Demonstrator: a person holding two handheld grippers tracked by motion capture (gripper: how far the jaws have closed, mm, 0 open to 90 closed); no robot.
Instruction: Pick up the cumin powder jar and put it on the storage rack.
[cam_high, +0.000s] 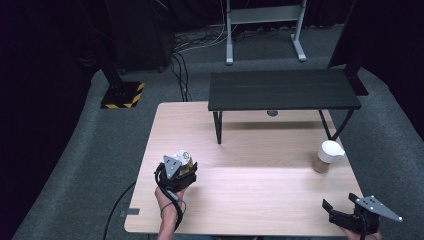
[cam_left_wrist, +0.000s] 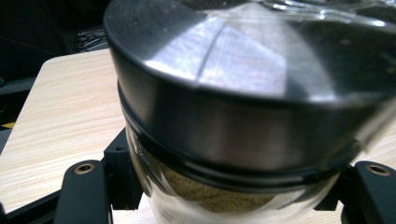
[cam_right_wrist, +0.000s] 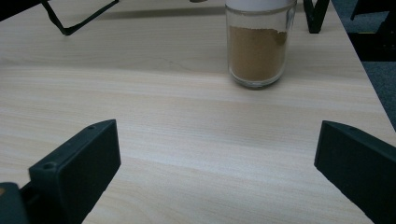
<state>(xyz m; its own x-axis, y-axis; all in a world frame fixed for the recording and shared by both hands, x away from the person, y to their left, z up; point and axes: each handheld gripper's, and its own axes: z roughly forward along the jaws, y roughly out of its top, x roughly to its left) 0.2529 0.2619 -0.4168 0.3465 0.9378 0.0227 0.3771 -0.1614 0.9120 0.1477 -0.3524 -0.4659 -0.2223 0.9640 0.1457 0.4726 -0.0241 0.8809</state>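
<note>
left gripper (cam_high: 181, 169) pinches metal-lidded jar (cam_left_wrist: 233, 116) by glass body under lid, left of black rack (cam_high: 283, 89), near front-left part of table (cam_high: 240, 195). risk: smooth glass slips in jaws, jar tips, powder spills. white-lidded jar (cam_high: 327, 156) stands below rack's right leg; careless reach topples it. right gripper (cam_high: 345, 212) spread wide, empty, at front-right edge. pale wood top, grey carpet, cables (cam_high: 182, 75) and striped base (cam_high: 122, 95) left of rack, dark room.
</note>
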